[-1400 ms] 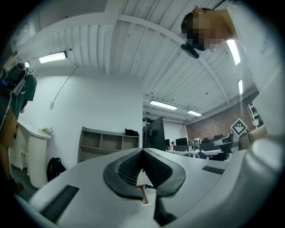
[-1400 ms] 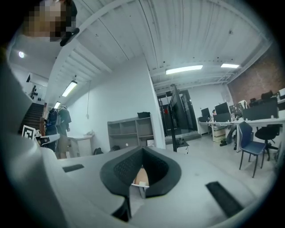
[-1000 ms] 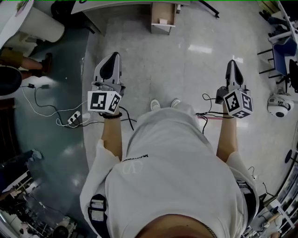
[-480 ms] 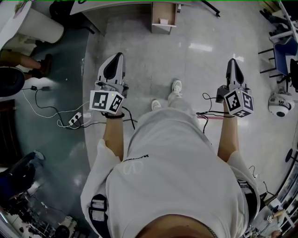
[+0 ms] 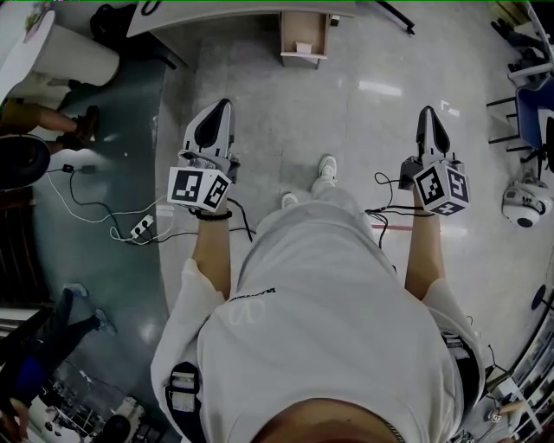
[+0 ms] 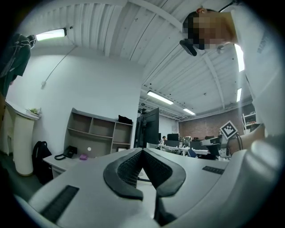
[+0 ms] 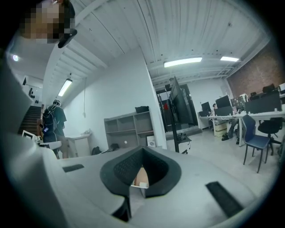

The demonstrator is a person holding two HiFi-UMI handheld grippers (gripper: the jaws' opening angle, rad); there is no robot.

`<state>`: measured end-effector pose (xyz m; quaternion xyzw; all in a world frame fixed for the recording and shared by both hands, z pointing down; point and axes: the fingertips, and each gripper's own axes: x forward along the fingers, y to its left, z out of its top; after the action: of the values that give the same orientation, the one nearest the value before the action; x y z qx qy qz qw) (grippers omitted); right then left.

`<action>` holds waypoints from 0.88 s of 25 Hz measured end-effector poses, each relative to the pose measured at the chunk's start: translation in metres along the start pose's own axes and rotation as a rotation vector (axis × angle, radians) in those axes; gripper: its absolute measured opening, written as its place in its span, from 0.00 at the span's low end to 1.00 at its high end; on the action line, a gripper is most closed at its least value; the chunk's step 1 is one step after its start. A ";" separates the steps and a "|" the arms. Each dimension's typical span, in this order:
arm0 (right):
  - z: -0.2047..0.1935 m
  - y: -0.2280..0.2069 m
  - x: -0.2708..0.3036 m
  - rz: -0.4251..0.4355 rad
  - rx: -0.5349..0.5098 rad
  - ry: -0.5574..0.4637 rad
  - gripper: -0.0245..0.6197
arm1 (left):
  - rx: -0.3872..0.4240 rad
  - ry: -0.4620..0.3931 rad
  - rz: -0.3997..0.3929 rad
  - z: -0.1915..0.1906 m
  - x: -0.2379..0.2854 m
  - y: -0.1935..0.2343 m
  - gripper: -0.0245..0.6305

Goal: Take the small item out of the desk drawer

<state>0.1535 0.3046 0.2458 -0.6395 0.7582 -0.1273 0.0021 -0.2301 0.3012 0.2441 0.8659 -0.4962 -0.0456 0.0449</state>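
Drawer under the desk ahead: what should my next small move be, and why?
Probably step toward the drawer: it looks open but lies across the floor, out of reach, and the left gripper and right gripper are both shut and empty.

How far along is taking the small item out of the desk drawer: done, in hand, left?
Done: the drawer looks pulled out from the desk, a small pale item in it. In hand: nothing; left gripper and right gripper are shut and empty, over the floor short of the desk. Left: reach the drawer, grip the item, lift it out.
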 end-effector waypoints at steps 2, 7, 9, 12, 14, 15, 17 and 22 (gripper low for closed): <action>0.001 -0.013 0.018 0.004 -0.001 0.010 0.04 | -0.008 0.017 -0.005 -0.006 0.020 -0.001 0.04; 0.007 -0.042 0.065 0.032 -0.010 0.025 0.04 | -0.014 0.039 -0.005 -0.018 0.071 -0.005 0.04; 0.011 -0.051 0.082 0.050 -0.013 0.026 0.04 | -0.010 0.045 0.005 -0.019 0.089 -0.006 0.04; 0.016 -0.068 0.103 0.071 -0.001 0.031 0.04 | -0.008 0.050 0.015 -0.019 0.115 -0.012 0.04; 0.019 -0.080 0.114 0.082 0.007 0.032 0.04 | -0.002 0.050 0.022 -0.017 0.131 -0.016 0.04; 0.020 -0.086 0.120 0.088 0.012 0.032 0.04 | 0.001 0.049 0.025 -0.017 0.139 -0.018 0.04; 0.022 -0.096 0.130 0.100 0.022 0.033 0.04 | 0.006 0.051 0.035 -0.016 0.153 -0.023 0.04; 0.022 -0.119 0.147 0.140 0.030 0.050 0.04 | 0.009 0.049 0.064 -0.012 0.178 -0.036 0.04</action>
<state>0.2455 0.1396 0.2709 -0.5813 0.7990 -0.1541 0.0020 -0.1083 0.1660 0.2459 0.8507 -0.5224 -0.0209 0.0545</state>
